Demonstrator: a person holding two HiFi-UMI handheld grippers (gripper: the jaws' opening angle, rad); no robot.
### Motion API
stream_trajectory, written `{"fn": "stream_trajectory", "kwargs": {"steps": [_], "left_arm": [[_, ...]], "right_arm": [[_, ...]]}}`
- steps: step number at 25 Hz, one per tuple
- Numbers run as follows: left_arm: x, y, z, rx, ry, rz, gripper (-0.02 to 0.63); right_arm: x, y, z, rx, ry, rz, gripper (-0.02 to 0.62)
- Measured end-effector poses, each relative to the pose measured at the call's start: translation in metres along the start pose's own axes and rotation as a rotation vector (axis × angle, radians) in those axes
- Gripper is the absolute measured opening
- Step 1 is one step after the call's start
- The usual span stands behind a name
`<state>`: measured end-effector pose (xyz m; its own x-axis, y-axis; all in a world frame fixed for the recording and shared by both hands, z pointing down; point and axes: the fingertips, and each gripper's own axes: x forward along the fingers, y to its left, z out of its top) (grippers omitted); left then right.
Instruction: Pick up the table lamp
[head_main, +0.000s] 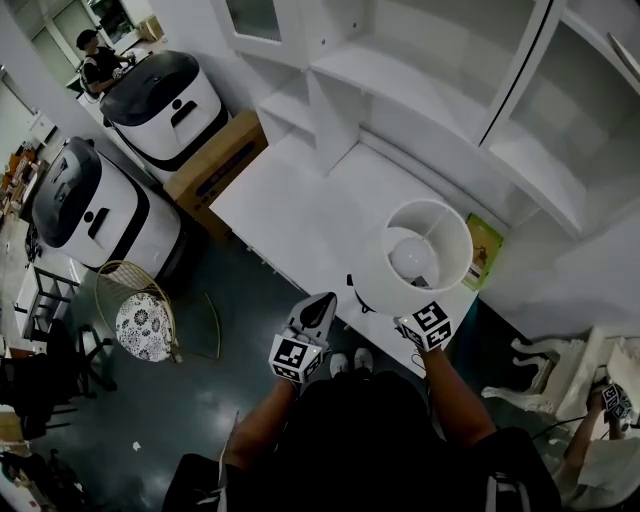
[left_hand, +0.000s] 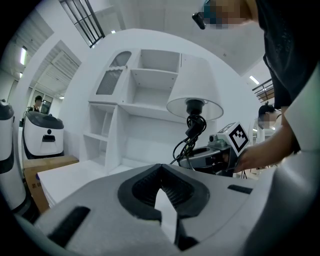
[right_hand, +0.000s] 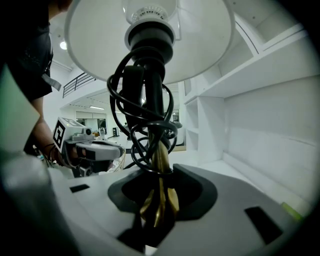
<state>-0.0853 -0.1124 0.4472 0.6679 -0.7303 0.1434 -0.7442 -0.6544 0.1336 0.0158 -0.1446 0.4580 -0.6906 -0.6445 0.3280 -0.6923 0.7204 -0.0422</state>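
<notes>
Table lamp (head_main: 445, 232): white shade, brass stem (right_hand: 161, 165) wound with black cord (right_hand: 131, 120), upright over the near right edge of the white worktop (head_main: 290, 205). Right gripper (right_hand: 157, 212): fingers clamped on the stem, below the cord. Left gripper (left_hand: 162, 200): fingers pressed together, nothing between them, left of the lamp.

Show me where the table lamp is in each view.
Head view: table lamp right of centre, shade seen from above.
Left gripper view: upper right of centre, shade side-on.
Right gripper view: centre, stem between the jaws, shade overhead.
Shared landmark: white shelf unit behind it.
</notes>
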Motion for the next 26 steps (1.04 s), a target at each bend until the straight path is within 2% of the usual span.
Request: {"fn": "stream_trajectory", "kwargs": {"steps": [5,14,21,26], "left_arm": [[0.001,-0.013,0.002,0.011,-0.01,-0.019,0.018],[-0.006,-0.016,0.011,0.016,-0.016,0.003,0.018],[-0.012,-0.016,0.009,0.021,-0.009,0.01,0.018],[-0.016,-0.019,0.004,0.023,0.002,0.011,0.018]], "right_arm": [[-0.015,0.005,0.0,-0.003,0.016,0.017,0.13],[-0.031,0.011,-0.007,-0.002,0.036,0.039,0.13],[-0.038,0.02,0.012,0.007,0.017,0.062,0.13],[-0.047,0.023,0.003,0.011,0.024,0.063,0.13]]}}
